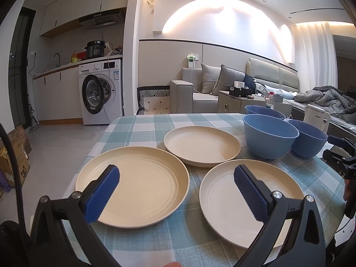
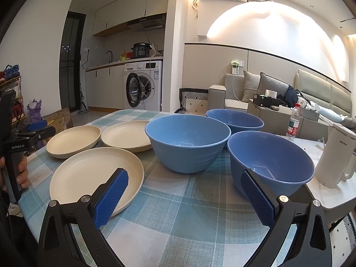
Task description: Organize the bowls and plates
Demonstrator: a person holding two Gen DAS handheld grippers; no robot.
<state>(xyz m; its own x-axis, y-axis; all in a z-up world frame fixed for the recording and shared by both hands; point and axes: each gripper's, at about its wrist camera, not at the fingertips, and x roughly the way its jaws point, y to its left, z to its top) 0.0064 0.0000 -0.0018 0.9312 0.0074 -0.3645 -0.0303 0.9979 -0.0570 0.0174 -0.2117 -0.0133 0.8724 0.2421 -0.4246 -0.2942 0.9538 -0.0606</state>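
The left gripper (image 1: 176, 192) hung spread wide and empty at the bottom of its frame, above the gap between two cream plates: the left plate (image 1: 133, 187) and the right plate (image 1: 224, 202). A third plate (image 1: 202, 145) sat at centre, beyond them. Three blue bowls (image 1: 270, 136) clustered at the right of that frame.

The right gripper (image 2: 183, 197) was likewise spread and empty over the checked tablecloth (image 2: 189, 211), low in its frame, between the nearest plate (image 2: 89, 173) and the nearest bowl (image 2: 271, 162). A white kettle (image 2: 336, 155) stood at the right edge.
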